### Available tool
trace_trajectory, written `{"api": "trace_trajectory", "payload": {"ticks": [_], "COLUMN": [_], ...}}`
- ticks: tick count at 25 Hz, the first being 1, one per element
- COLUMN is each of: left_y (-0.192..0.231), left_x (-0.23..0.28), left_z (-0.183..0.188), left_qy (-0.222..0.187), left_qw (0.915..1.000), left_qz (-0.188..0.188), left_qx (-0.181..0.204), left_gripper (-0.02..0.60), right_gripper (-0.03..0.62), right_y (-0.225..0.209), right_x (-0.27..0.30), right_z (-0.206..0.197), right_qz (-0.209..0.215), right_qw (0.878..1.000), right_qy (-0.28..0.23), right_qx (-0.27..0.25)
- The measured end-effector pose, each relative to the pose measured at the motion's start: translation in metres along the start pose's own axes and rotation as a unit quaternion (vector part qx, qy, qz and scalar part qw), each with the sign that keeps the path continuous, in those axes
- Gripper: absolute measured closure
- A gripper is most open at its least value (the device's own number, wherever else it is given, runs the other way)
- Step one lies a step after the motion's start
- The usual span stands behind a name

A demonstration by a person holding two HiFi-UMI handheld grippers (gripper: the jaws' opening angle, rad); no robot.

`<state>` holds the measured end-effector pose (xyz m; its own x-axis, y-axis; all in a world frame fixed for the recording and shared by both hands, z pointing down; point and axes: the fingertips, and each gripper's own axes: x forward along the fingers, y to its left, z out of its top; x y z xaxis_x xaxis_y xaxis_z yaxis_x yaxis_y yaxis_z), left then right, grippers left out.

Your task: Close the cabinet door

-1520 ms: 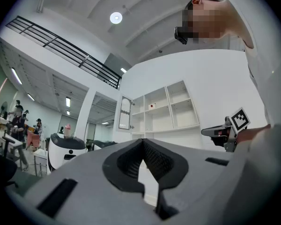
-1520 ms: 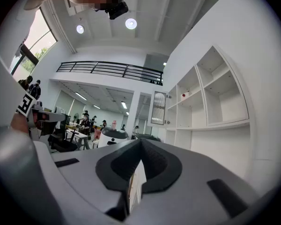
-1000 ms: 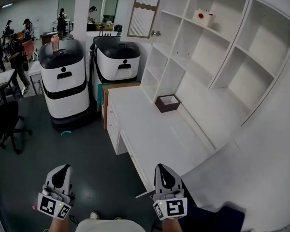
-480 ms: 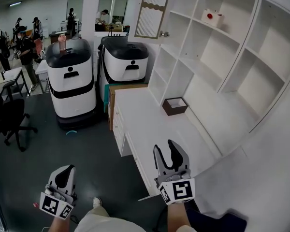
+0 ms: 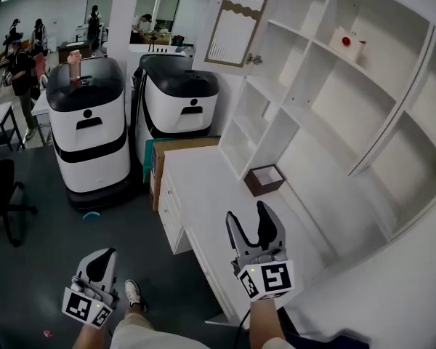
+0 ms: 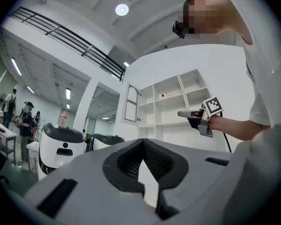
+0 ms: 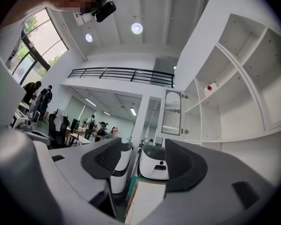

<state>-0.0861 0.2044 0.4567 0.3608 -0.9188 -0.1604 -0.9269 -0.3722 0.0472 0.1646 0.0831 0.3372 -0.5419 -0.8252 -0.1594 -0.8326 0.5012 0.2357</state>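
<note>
The right claw (image 5: 248,214) has risen, jaws opening.

Ribbed glass cabinet door (image 5: 237,22), matt white shelving (image 5: 336,115)

A small brown box (image 5: 264,180) (open-topped) sits on the white desk (image 5: 211,202).

My right tongs (image 7: 143,162) have their jaws apart and opening, with nothing between them but the room beyond. Through the gap I see two white machines with black tops (image 7: 153,164), and a carton (image 7: 147,198) low in front of them. Above the right jaw the cabinet door (image 7: 172,112) stands swung open, its ribbed pane facing me and a small knob (image 7: 184,131) by its lower right corner. White shelves (image 7: 234,93) fill the right side; one holds a small white box with a red spot (image 7: 210,87). People (image 7: 47,98) stand far off at the left.
</note>
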Motion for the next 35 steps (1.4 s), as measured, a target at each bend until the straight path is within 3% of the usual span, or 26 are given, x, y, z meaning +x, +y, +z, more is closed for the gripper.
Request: {"api": "trace_trajectory", "payload": {"ticks": [4,10,13,20,30,35], "left_y": [0.079,0.172,0.189,0.181,0.213,0.231], "left_x": [0.068,0.151,0.186,0.249,0.286,0.292], "left_z": [0.006,0.003,0.003,-0.008,0.009,0.012], "left_qy": [-0.012,-0.007,-0.006,-0.004,-0.02,-0.025], "left_qw": [0.9997,0.9978,0.9959,0.9906,0.9977,0.9991], "left_qz": [-0.021,-0.053,-0.077,-0.119,-0.061,-0.03], "left_qx": [-0.004,-0.039,-0.047,-0.067,-0.023,-0.018], "left_gripper": [0.578,0.578,0.578,0.578,0.578,0.578], "right_gripper": [0.324,0.324,0.324,0.321,0.292,0.292], "right_y": [-0.008,-0.025,-0.034,-0.074,-0.118,-0.135], "right_x": [0.105,0.236,0.275,0.34,0.457,0.533], "right_z": [-0.002,0.007,0.005,0.003,0.007,0.014], "right_qz": [-0.029,-0.06,-0.073,-0.098,-0.092,-0.096], "right_qw": [0.999,0.998,0.996,0.994,0.994,0.993], "right_qy": [0.009,0.012,0.023,0.02,0.003,-0.005], "right_qx": [-0.016,-0.029,-0.038,-0.051,-0.057,-0.067]}}
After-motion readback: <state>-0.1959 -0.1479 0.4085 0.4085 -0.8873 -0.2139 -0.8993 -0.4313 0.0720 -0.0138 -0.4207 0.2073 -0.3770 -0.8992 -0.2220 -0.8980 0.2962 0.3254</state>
